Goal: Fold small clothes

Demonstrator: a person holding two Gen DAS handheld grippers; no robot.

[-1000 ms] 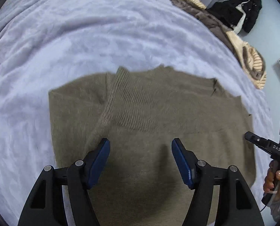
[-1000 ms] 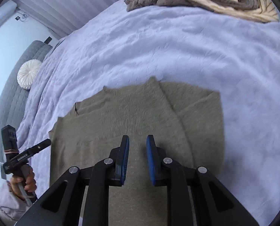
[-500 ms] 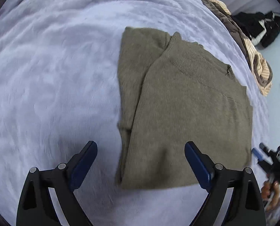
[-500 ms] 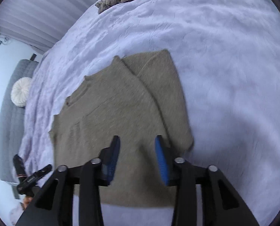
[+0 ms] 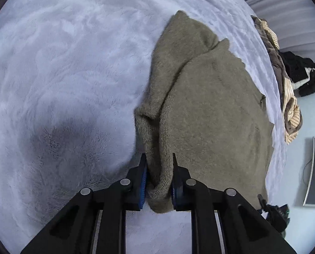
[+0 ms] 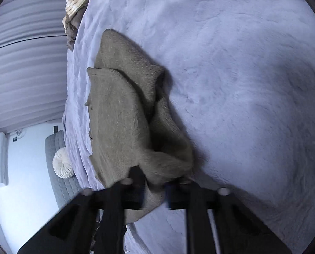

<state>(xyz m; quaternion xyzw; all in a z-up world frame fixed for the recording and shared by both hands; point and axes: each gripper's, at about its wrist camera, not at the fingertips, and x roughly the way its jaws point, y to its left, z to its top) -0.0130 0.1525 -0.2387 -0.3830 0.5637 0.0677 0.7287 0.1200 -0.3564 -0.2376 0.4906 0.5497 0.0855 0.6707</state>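
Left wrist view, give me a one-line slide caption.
Left tongs closing on the near corner of a folded olive sweater lying on a pale lilac blanket.

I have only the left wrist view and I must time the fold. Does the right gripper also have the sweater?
Observer: Yes. The right gripper is closing its jaws, with the edge of the olive sweater between them.
Operator: Is the cloth flat there?
Observer: No. It bunches into a raised fold just ahead of the fingers.
Operator: What else is on that side?
Observer: A round white cushion leans against a grey quilted panel.
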